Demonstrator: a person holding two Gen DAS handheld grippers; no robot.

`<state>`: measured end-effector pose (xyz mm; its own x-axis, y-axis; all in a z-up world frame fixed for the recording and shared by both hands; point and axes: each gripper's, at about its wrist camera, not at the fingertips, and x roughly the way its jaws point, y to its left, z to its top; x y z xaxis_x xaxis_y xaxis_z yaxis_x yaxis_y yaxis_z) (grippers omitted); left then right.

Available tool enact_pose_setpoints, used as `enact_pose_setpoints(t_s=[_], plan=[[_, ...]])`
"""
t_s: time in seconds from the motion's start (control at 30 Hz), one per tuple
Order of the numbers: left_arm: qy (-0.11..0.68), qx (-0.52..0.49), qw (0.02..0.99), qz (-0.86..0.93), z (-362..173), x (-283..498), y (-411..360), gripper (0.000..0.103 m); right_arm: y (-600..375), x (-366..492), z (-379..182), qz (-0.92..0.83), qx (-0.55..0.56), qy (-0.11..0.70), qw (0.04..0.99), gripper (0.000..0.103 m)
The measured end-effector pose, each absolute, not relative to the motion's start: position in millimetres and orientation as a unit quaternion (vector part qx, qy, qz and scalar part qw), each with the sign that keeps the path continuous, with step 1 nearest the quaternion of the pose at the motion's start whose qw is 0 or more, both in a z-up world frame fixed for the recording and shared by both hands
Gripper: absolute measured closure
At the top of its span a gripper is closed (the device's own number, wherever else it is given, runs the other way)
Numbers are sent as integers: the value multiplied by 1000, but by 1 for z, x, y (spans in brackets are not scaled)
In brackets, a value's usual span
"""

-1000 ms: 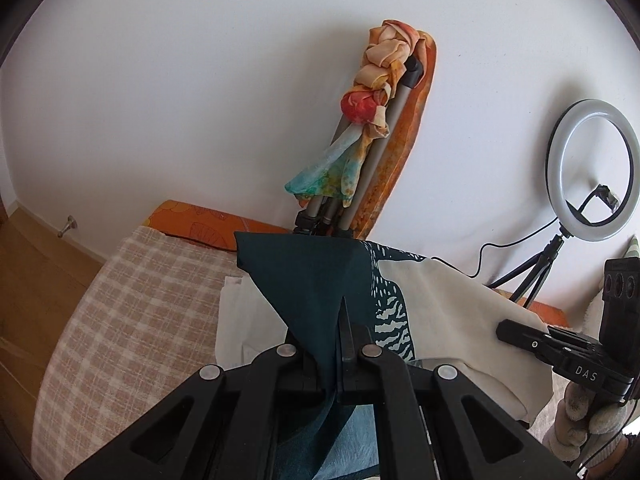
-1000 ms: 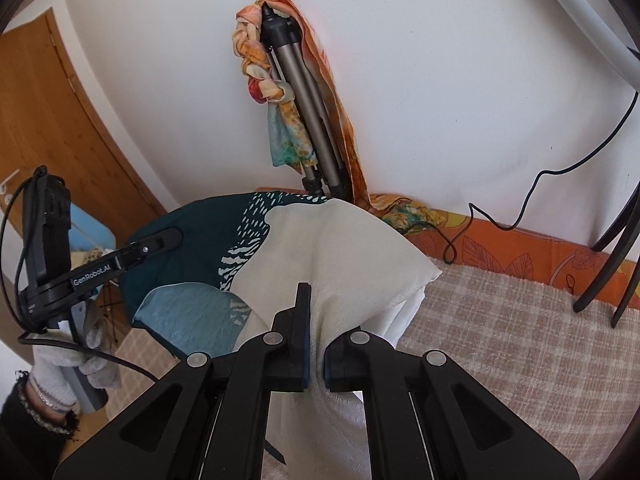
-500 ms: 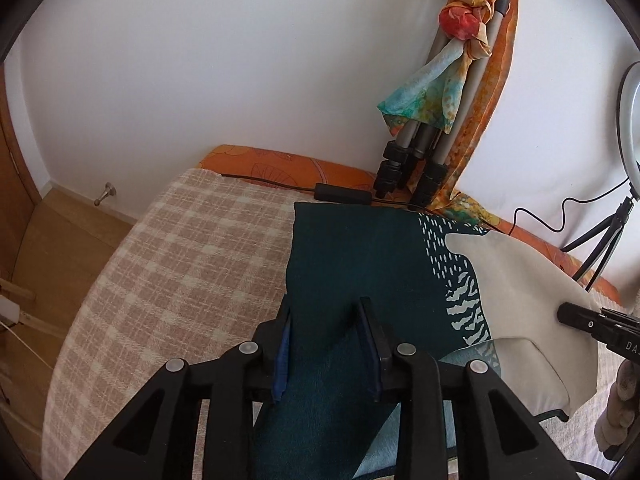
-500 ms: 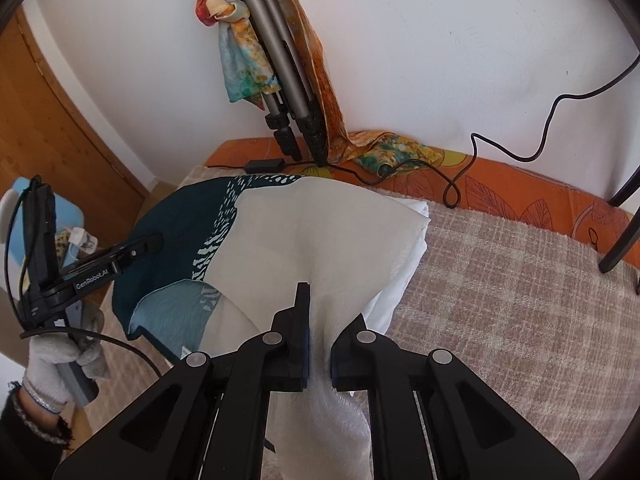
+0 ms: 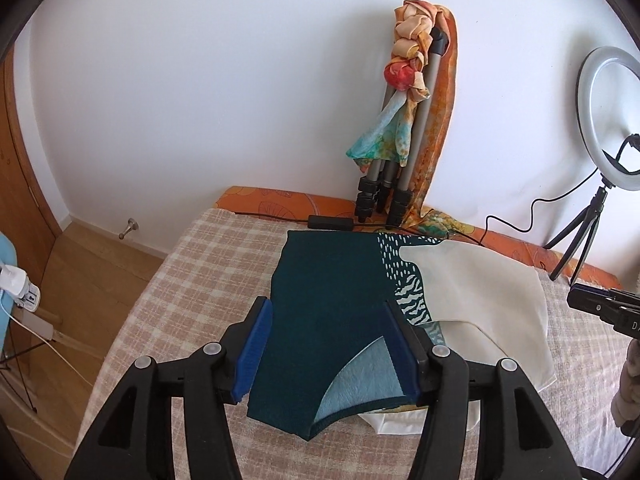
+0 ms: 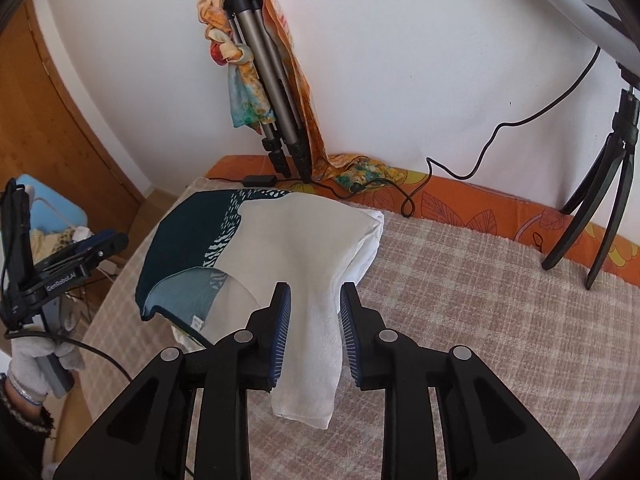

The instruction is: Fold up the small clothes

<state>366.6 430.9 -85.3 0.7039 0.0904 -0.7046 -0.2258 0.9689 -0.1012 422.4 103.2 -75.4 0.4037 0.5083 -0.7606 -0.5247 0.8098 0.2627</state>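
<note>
My left hand-held gripper (image 5: 330, 344) is released, its jaws spread wide over the teal end of the garment (image 5: 332, 292); my right hand-held gripper (image 6: 314, 334) is released too, jaws apart on either side of the cream end, gripping nothing; the garment lies folded on the checked bed cover (image 6: 480, 300), a pale blue corner turned up at its near edge, white cloth (image 6: 370, 240) showing beneath it; behind it a tripod (image 5: 404, 152) draped with a scarf (image 5: 408, 60) leans on the wall; a ring light (image 5: 610, 104) stands to the right.
</note>
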Motion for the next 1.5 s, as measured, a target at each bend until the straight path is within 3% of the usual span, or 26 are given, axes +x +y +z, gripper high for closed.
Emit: enact_pose_setpoints(t_s=[0.17,0.27,0.9,1.0,1.17,1.23,1.5], plan=[[363,-80,926,75,-62,345,401,28,86,400,-50,313,-17,431,846,78],[352,-77,930,67,-49,327,382,20,72,383,-35,319,-18,420,850,69],[316,-86,944,50,-8,205,278,10,-6,268,14,315,-34,368,874,64],[307,-94,946,49,-4,179,263,6,-19,246,20,312,-37,355,880,50],[303,-74,949,55,-2,142,235,2,-39,211,26,315,-36,339,886,40],[292,-65,952,63,-1,125,223,0,-46,199,27,313,-32,332,889,26],[269,-63,957,82,2,81,193,0,-62,155,18,288,-56,317,902,21]])
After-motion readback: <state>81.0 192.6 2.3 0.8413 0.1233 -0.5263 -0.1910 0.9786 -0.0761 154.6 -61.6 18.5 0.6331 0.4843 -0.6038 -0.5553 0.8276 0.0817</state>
